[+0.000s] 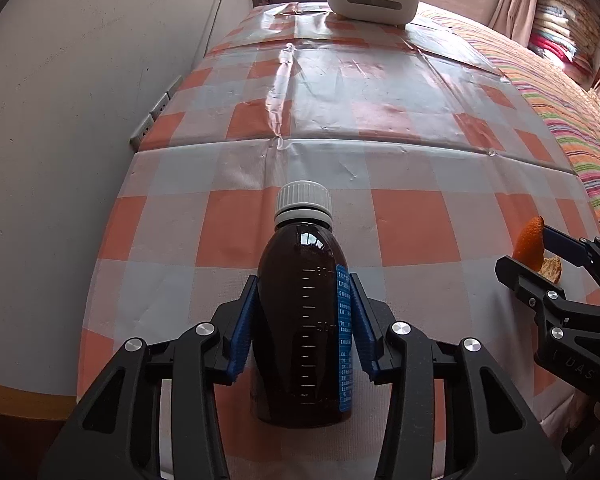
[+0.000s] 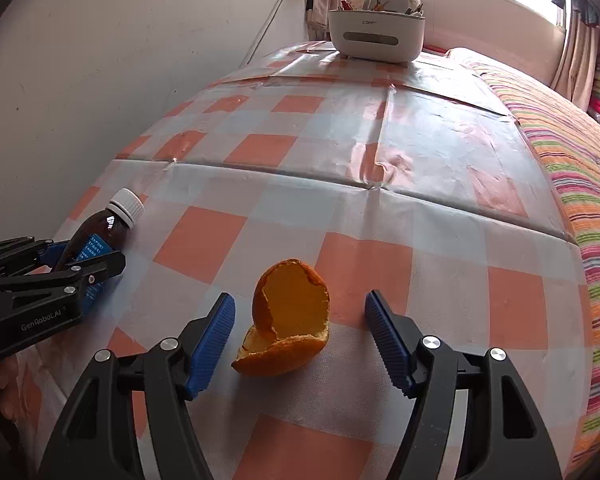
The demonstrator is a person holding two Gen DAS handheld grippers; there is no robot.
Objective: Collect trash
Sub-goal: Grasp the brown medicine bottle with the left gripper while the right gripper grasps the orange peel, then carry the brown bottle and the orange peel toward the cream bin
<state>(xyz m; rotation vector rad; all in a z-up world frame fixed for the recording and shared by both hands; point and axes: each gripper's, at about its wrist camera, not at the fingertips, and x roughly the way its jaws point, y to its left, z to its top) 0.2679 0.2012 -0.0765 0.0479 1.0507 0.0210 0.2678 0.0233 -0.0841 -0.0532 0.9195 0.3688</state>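
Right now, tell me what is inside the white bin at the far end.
Above the rim of the white bin, only tips of mixed scraps poke out. Its wall hides everything lower, so the contents cannot be identified.

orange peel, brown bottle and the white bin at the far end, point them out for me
orange peel (image 2: 290, 312): right wrist view, inside of the upright half.
brown bottle (image 1: 300, 320): left wrist view, dark body beside the scale marks.
white bin (image 2: 374, 36): right wrist view, front wall by the slot.

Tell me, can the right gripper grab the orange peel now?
Probably yes. The peel lies on the tablecloth between the right gripper's open jaws, and nothing blocks it.
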